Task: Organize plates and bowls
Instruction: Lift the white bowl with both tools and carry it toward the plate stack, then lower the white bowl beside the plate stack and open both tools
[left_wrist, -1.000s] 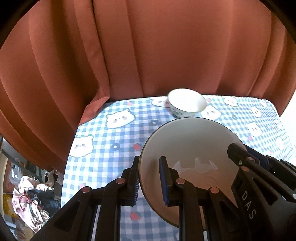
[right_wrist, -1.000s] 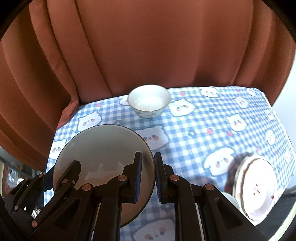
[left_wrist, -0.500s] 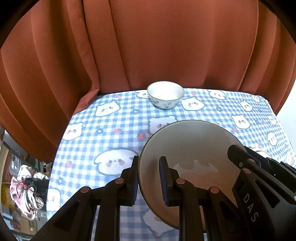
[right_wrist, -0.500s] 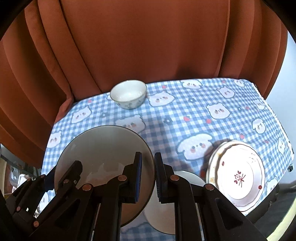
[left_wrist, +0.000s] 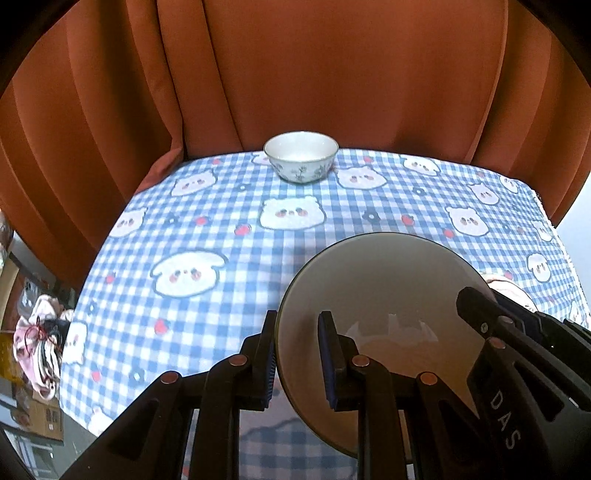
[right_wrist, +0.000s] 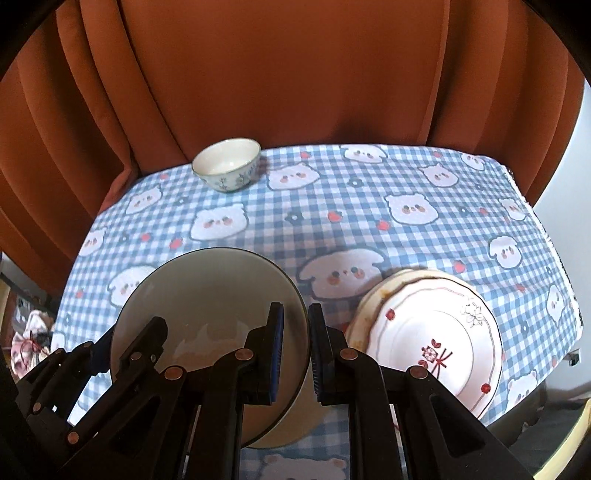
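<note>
Grey bowl (left_wrist: 384, 295) hangs above the desk (left_wrist: 229, 236), its rim pinched on opposite sides by the left gripper (left_wrist: 297, 354) and the right gripper (right_wrist: 295, 350). If one hand pulls away, the rim can slip and the bowl can drop on the white plate (right_wrist: 436, 336).

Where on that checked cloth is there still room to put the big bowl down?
The broad middle of the tablecloth, between the small bowl at the curtain and the big bowl, is bare. The near right is crowded by stacked plates.
</note>
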